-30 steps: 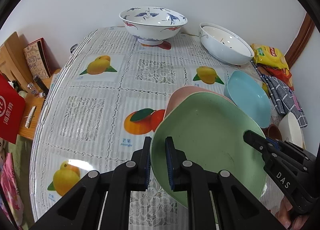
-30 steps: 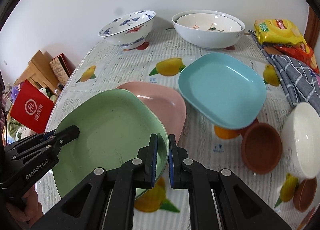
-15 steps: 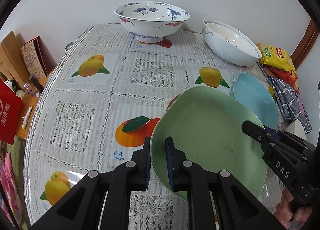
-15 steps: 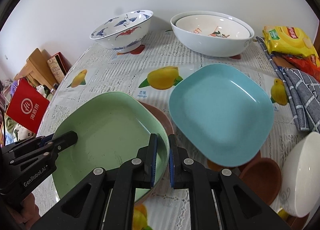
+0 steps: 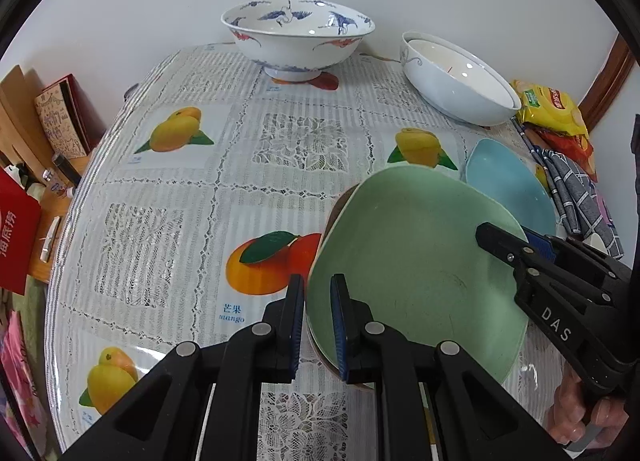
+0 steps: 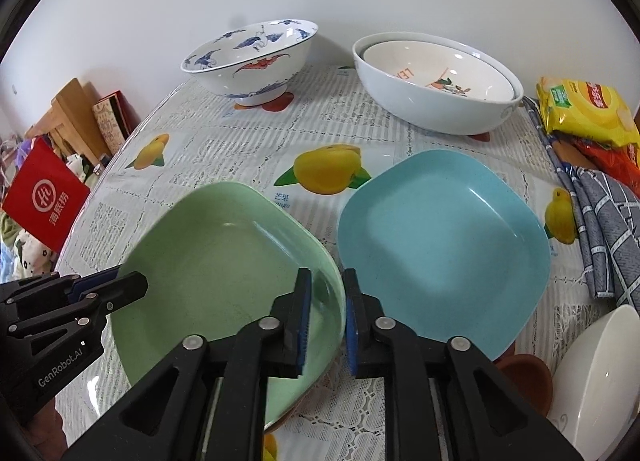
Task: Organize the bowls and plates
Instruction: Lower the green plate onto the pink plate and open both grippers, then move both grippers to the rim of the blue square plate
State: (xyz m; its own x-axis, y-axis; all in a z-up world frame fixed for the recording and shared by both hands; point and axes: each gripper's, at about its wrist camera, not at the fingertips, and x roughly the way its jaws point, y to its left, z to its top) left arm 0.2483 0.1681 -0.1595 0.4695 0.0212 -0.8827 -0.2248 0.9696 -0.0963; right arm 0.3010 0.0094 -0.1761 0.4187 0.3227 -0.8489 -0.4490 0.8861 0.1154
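Right wrist view: right tool (image 6: 325, 315) has just been opening, green plate (image 6: 224, 261) rim between its pads; left tool (image 5: 316, 321) clamps the opposite rim.

Green plate (image 6: 224, 261), blue plate (image 6: 440, 245), white bowl (image 6: 436, 85), blue-and-red crane-patterned bowl (image 5: 298, 37), lace-print tablecloth (image 5: 160, 189) with yellow, orange fruit; yellow packet (image 6: 584, 109).

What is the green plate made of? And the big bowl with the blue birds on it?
The green plate looks like plastic or melamine, though it could be matte-glazed ceramic: flat even colour, soft dull sheen, tiny speckles. The bowl with blue birds looks like glazed porcelain: glossy white surface, painted blue and red figures, bright highlights, and a raised foot under it.
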